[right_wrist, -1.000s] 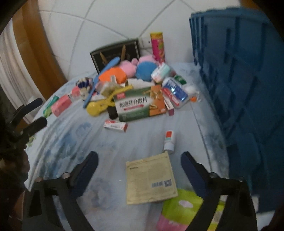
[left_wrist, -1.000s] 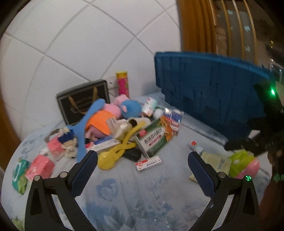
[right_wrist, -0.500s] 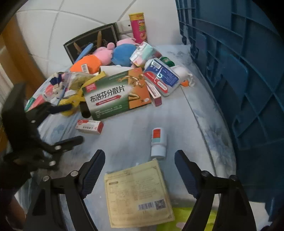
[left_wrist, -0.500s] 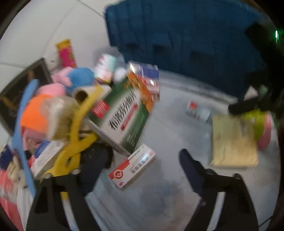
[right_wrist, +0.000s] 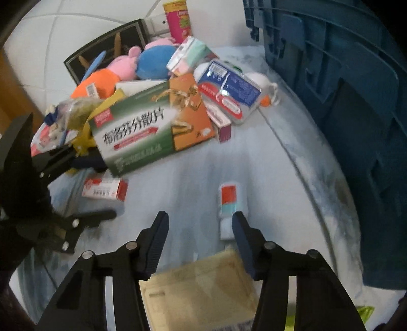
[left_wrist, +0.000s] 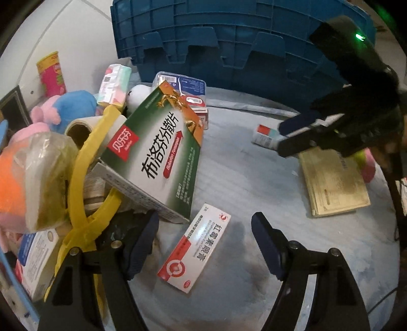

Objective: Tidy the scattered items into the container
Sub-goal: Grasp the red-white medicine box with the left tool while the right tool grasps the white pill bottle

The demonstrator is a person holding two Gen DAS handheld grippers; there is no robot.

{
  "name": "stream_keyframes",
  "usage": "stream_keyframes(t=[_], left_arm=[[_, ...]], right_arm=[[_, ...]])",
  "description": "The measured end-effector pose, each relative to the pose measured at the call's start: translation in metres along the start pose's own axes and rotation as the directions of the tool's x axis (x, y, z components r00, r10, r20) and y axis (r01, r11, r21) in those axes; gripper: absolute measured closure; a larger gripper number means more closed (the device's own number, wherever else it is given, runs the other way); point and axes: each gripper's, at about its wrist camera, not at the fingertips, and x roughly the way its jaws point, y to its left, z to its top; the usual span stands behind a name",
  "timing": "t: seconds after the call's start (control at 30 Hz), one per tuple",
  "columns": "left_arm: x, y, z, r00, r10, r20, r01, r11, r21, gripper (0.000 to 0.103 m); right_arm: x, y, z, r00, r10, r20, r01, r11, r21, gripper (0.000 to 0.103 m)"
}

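Note:
A small red and white medicine box lies on the cloth between the open jaws of my left gripper; it also shows in the right wrist view. A large green and orange medicine box leans on the pile just behind it. My right gripper is open and empty, low over the cloth, with a small white bottle with a red label by its right finger and a yellow paper packet beneath it. The blue crate stands at the back right.
The pile holds plush toys, a yellow clamp, a blue and white pack, a pink can and a black gift bag. A green and pink pouch lies at the right. White tiled wall behind.
Both grippers moved forward and down toward the cloth. The left one came to straddle the small red and white box; the right one advanced over the yellow packet to the white bottle.

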Motion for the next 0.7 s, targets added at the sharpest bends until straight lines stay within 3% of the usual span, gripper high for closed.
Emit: stream_keyframes(t=[0.2, 0.33, 0.47, 0.6, 0.67, 0.7], left_arm=[[0.006, -0.007, -0.006, 0.999, -0.025, -0.043, 0.026, 0.999, 0.028, 0.032], [0.005, 0.003, -0.007, 0.999, -0.038, -0.037, 0.037, 0.999, -0.002, 0.047], [0.005, 0.000, -0.007, 0.999, -0.011, -0.047, 0.012, 1.000, 0.011, 0.048], [0.004, -0.003, -0.007, 0.999, 0.009, -0.048, -0.009, 1.000, -0.006, 0.048], [0.003, -0.003, -0.008, 0.999, 0.020, -0.047, -0.021, 1.000, -0.020, 0.051], [0.003, -0.002, -0.007, 0.999, 0.026, -0.045, -0.028, 0.999, -0.028, 0.057]], right_arm=[[0.002, 0.000, -0.001, 0.998, -0.058, -0.005, 0.058, 0.998, -0.004, 0.053], [0.003, -0.006, 0.000, 0.997, -0.078, -0.014, 0.078, 0.997, -0.003, 0.055], [0.010, -0.020, 0.003, 0.998, -0.058, -0.036, 0.059, 0.998, 0.023, 0.056], [0.024, -0.027, 0.000, 0.995, -0.057, -0.086, 0.059, 0.998, 0.015, 0.076], [0.024, -0.026, -0.001, 0.995, -0.064, -0.073, 0.065, 0.998, 0.005, 0.076], [0.024, -0.025, -0.001, 0.995, -0.067, -0.070, 0.067, 0.998, 0.000, 0.076]])
